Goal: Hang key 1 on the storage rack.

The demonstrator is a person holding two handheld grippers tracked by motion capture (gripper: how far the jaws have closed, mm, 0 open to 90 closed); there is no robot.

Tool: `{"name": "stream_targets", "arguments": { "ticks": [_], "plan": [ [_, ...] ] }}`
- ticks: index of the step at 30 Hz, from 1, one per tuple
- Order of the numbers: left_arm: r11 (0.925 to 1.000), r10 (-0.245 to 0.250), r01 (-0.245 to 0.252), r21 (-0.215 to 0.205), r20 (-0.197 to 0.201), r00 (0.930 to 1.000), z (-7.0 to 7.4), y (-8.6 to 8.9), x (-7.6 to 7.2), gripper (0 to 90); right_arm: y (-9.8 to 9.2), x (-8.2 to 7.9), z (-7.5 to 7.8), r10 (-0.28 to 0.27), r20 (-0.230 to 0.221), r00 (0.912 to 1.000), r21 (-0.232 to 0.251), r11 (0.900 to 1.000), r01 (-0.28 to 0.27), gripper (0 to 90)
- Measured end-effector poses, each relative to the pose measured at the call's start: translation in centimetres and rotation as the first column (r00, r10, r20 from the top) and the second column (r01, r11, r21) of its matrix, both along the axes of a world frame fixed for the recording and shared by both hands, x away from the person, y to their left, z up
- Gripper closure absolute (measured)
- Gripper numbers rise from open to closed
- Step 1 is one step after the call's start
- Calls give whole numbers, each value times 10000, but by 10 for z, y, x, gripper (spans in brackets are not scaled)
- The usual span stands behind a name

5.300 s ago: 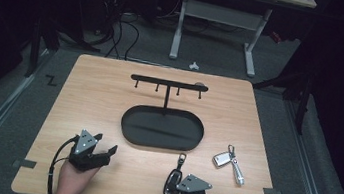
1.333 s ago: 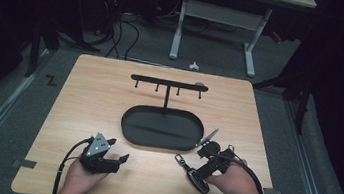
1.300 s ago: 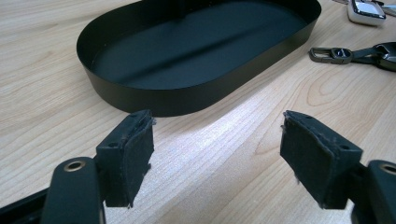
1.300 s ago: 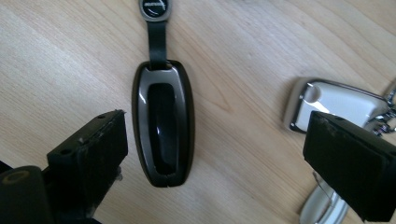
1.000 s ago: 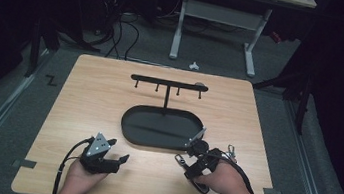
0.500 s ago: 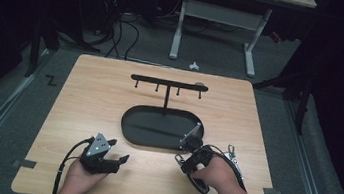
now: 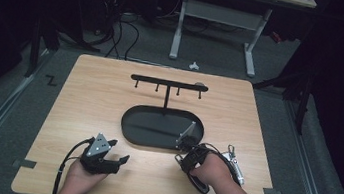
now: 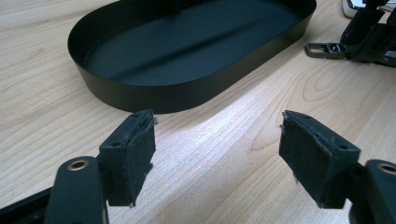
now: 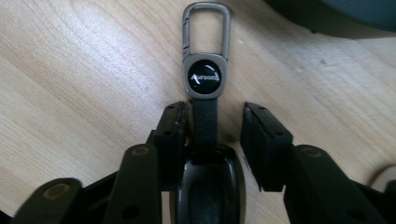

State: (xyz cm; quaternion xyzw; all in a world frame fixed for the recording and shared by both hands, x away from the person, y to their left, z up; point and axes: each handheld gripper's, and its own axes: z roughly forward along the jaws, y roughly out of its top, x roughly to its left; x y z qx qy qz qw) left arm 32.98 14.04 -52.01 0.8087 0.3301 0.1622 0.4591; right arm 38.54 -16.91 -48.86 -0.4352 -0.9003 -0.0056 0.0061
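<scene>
Right tool (image 9: 212,126), jaws just closing around the black key fob's strap (image 9: 205,122), one pad touching; left tool (image 8: 217,154) wide open, empty.

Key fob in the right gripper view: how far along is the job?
Done: nothing; the tray is bare. In hand: the right claw has just been closing around the black key fob, flat on the table between its jaws, not yet pinched. Left: grip it, lift, put it away, likely then the silver keys.
</scene>
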Motion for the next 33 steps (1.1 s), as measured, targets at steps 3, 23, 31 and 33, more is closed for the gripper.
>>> {"name": "stream_targets", "arguments": {
  "ticks": [3, 23, 31, 33],
  "plan": [
    [10000, 7, -7, 4, -1, 10000, 0, 0, 0, 274, 2, 0, 0, -27, -39, 10000, 20, 10000, 28, 664],
    [9999, -140, 140, 42, -55, 9999, -2, -3, -2, 281, 8, 0, 0, 201, -208, 9996, -369, 9991, -208, 806],
    [10000, -26, 26, 86, 34, 10000, -2, -3, -1, 280, 3, -2, 14, 49, 150, 9999, 132, 9999, -51, 806],
    [10000, -8, 8, 73, 40, 10000, -2, -3, -1, 279, 2, -4, 18, 35, 245, 9997, 223, 9997, -40, 806]
  ]
}}
